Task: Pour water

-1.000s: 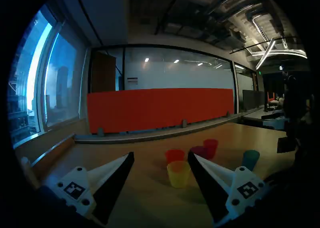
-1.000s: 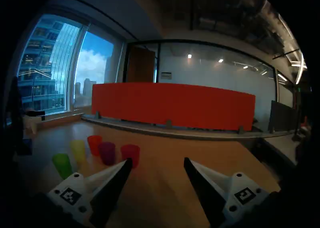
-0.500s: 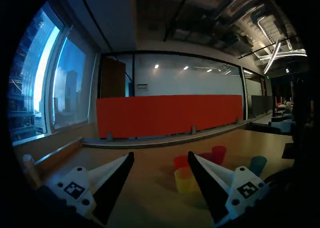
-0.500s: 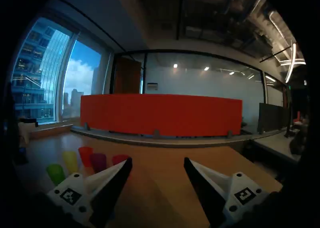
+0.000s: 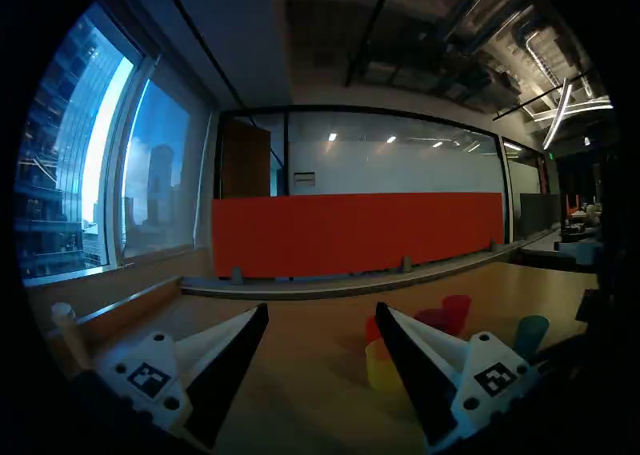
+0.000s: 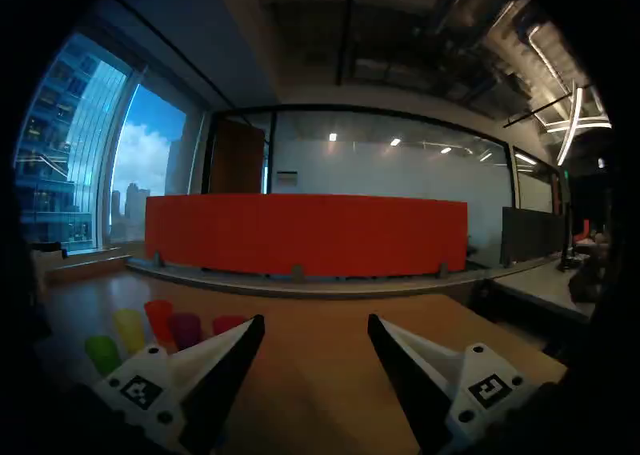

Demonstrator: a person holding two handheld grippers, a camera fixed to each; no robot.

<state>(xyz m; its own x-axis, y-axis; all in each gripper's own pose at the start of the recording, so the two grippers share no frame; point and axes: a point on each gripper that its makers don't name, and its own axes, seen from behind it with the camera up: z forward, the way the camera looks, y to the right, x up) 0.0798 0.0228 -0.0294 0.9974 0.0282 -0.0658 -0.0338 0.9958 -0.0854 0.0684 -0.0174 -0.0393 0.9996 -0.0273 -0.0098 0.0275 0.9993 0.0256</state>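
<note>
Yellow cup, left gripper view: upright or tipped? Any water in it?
Upright: the yellow cup stands rim-up on the table. Water inside: cannot tell; its inside is not visible from this low angle.

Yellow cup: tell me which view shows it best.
The right gripper view: the yellow cup stands in plain sight beside the orange cup. In the left gripper view, the left gripper covers part of it.

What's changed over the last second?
Both grippers tilted upward: the coloured plastic cups sank lower in each view, drifting right in the left gripper view, left in the right gripper view. Nothing taken or released; left gripper and right gripper stay open, cups unmoved.
</note>
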